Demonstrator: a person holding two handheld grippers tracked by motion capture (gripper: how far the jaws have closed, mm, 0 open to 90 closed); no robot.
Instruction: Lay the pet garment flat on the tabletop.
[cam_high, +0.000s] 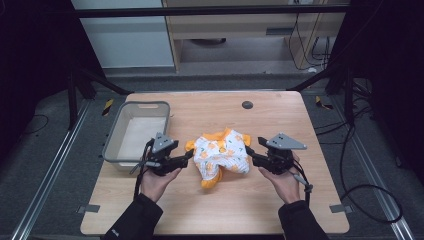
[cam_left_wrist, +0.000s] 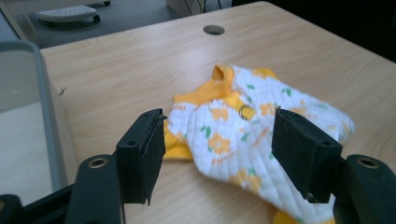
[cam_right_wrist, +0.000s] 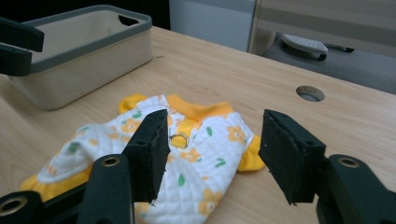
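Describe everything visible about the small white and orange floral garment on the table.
The small white quilted garment is printed with orange flowers and green leaves, with an orange collar and orange cuffs or hems. It lies crumpled in a loose heap near the middle of the light wooden table, right of the grey basket. Both grippers flank it, jaws open; neither grips it.

The setting was a laboratory or data-recording workstation. A light wooden table (cam_high: 270, 200) with a round cable hole (cam_high: 247, 104) stood inside a frame of black metal struts (cam_high: 210, 11). Aluminium rails (cam_high: 47, 180) ran along the grey carpeted floor (cam_high: 30, 150) on both sides. Loose black cables (cam_high: 370, 192) trailed across the floor, and yellow-black hazard tape (cam_high: 107, 106) marked it. Pale cabinet furniture (cam_high: 235, 25) stood behind.
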